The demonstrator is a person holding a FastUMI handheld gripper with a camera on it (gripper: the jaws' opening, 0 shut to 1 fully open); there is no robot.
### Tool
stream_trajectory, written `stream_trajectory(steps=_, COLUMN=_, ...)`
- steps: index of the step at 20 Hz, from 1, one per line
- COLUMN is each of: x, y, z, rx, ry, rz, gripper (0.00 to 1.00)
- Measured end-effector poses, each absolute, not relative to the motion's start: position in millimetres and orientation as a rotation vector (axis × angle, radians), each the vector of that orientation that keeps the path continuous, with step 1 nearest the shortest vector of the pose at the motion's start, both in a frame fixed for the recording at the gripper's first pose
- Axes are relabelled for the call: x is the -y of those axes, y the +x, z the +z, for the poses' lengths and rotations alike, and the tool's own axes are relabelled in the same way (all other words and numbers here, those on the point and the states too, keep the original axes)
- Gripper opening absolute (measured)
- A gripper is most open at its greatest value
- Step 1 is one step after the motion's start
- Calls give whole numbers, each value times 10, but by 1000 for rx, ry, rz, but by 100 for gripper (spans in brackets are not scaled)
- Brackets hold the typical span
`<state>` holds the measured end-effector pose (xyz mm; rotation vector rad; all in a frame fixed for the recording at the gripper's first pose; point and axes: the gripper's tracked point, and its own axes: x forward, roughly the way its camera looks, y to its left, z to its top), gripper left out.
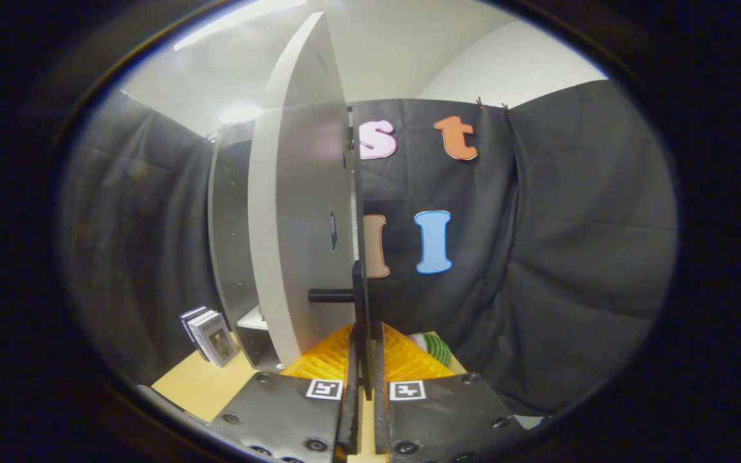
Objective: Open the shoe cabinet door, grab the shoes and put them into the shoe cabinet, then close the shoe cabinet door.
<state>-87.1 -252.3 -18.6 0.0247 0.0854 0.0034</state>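
The open cabinet door (300,212), seen nearly edge-on, hides most of the shoe cabinet (232,244) interior; only a pale sliver of shelf (253,318) shows at its foot. The door's dark edge strip (359,257) runs down between the fingers of the gripper (363,386), whose contact with it cannot be told. An orange ribbed object (329,360) and a green-striped item (438,347) lie partly covered beyond the fingers. The books (211,334) are too small to identify further.

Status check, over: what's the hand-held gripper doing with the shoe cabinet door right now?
Hand-held gripper shut on edge of shoe cabinet door. Door swung open, edge-on. Yellow crate just beyond the fingers.
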Motion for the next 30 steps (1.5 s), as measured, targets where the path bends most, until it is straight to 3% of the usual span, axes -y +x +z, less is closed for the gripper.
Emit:
stream_trajectory(steps=12, x=2767, y=-1144, z=-21, rx=-44, ry=12, rz=26, gripper=12)
stream_trajectory(steps=18, x=2344, y=-1568, z=-20, rx=-28, ry=-15, rz=64, gripper=12)
stream_trajectory(steps=23, x=1627, y=-1564, z=-523, rx=-101, ry=-28, rz=135, gripper=21)
stream_trajectory(steps=30, x=697, y=-1199, z=-1664, rx=-273, ry=-2, rz=145, gripper=21)
